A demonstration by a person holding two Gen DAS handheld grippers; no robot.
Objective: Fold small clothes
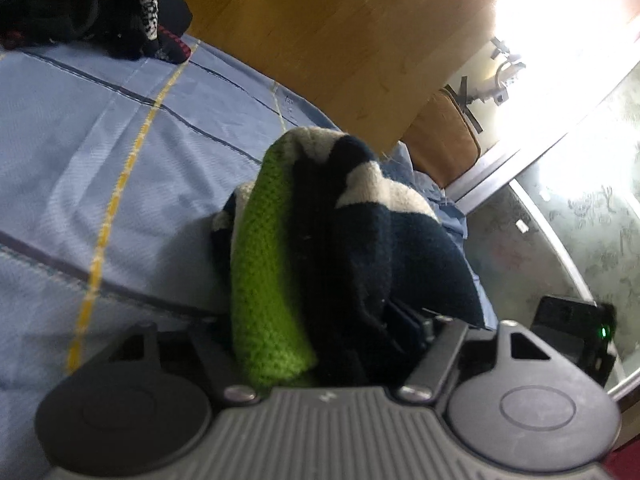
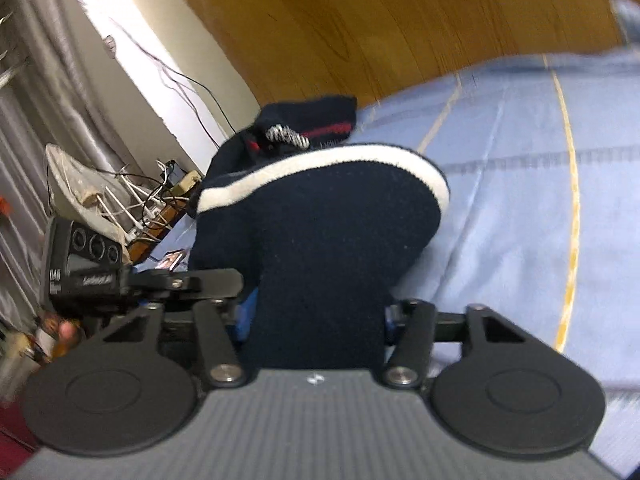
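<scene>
My left gripper (image 1: 320, 320) is shut on a knitted sock (image 1: 312, 240) with green, navy and cream parts, bunched up and held above the blue bedsheet (image 1: 100, 160). My right gripper (image 2: 316, 312) is shut on a navy sock with a white band (image 2: 320, 216), which drapes over and hides the fingers. Both views are blurred by motion.
A dark pile of clothes with red stripes and white lettering lies at the sheet's far edge (image 1: 100, 4) and shows in the right wrist view (image 2: 296, 128). A wooden headboard (image 1: 340, 40) stands behind the bed. Cables and clutter (image 2: 120, 196) sit beside the bed.
</scene>
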